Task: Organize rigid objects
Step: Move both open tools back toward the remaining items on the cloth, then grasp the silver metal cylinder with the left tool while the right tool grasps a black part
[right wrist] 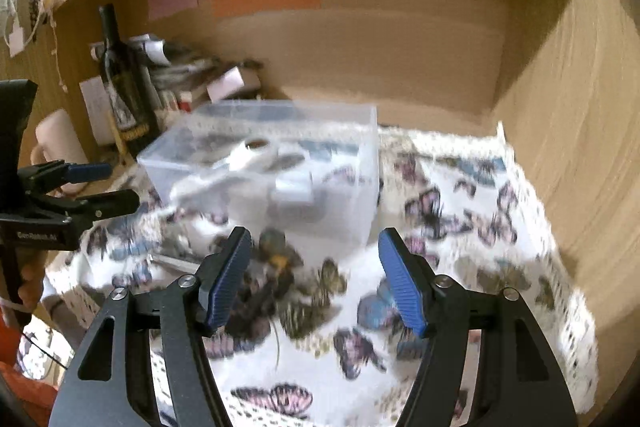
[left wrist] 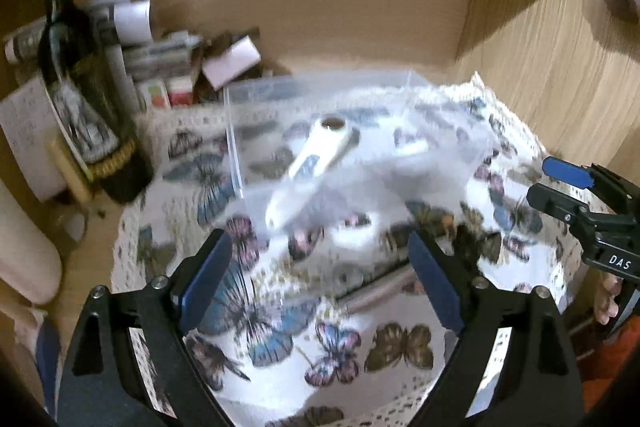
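A home: butterfly-print tablecloth (right wrist: 460,211), wine bottle (left wrist: 76,75) and papers in a wooden nook.

Left gripper (left wrist: 320,267): jaws wide apart, nothing between them. Right gripper (right wrist: 314,279): jaws parted, empty, angled downward like the left.

Wooden desk (right wrist: 440,115) under butterfly cloth (right wrist: 480,227), with clear box (right wrist: 360,155), dark bottle (left wrist: 80,99).

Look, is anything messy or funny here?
Yes. Behind the clear box, papers lie in a jumbled heap beside the bottle. A metal tube and a dark lump lie loose on the cloth.
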Demonstrator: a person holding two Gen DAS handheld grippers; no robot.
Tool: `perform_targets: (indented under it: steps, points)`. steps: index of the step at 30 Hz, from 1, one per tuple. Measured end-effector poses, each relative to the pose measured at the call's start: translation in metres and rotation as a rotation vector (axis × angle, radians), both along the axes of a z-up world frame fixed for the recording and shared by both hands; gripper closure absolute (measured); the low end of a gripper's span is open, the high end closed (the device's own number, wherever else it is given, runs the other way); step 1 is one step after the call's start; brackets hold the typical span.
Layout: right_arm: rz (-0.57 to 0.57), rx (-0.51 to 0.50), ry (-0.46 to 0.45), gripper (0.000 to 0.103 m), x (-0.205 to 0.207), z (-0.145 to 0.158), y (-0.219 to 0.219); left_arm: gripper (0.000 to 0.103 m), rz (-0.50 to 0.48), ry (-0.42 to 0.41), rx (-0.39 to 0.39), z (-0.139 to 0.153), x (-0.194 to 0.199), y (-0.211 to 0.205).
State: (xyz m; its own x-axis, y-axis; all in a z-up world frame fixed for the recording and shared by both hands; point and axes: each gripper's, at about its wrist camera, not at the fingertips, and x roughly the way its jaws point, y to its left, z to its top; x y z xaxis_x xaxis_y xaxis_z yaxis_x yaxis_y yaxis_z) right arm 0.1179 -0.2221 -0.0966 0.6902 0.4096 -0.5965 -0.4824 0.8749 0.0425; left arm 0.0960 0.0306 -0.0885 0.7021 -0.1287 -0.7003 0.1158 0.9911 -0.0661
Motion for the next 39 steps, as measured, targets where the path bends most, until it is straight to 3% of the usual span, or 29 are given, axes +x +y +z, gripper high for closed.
perform_targets:
  steps: [4,6,9,14,17,26,31,37,39]
  points:
    - [-0.008,0.016,0.066,0.040,0.000,-0.020,-0.006,0.013,-0.027,0.043,0.002,-0.017,-0.004,-0.009]
    - [-0.011,0.019,0.097,0.040,0.000,-0.029,-0.007,0.029,-0.058,0.069,-0.006,-0.023,-0.002,-0.016]
    - [-0.009,0.023,0.126,0.040,0.001,-0.038,-0.006,0.044,-0.105,0.104,-0.007,-0.031,0.002,-0.030]
    - [0.006,0.015,0.152,0.041,0.001,-0.048,-0.003,0.059,-0.165,0.133,-0.008,-0.040,0.007,-0.050]
    - [0.014,0.012,0.171,0.050,0.003,-0.054,-0.001,0.065,-0.191,0.151,-0.005,-0.044,0.009,-0.058]
    - [0.036,0.028,0.226,0.074,0.008,-0.068,0.004,0.068,-0.219,0.189,0.010,-0.052,0.008,-0.066]
    - [0.038,0.038,0.218,0.074,0.009,-0.068,0.004,0.070,-0.245,0.215,0.032,-0.059,0.005,-0.077]
    - [0.033,0.059,0.223,0.074,0.011,-0.070,0.004,0.070,-0.278,0.192,0.081,-0.063,0.013,-0.095]
    - [0.032,0.064,0.222,0.074,0.011,-0.070,0.003,0.076,-0.281,0.181,0.100,-0.063,0.016,-0.099]
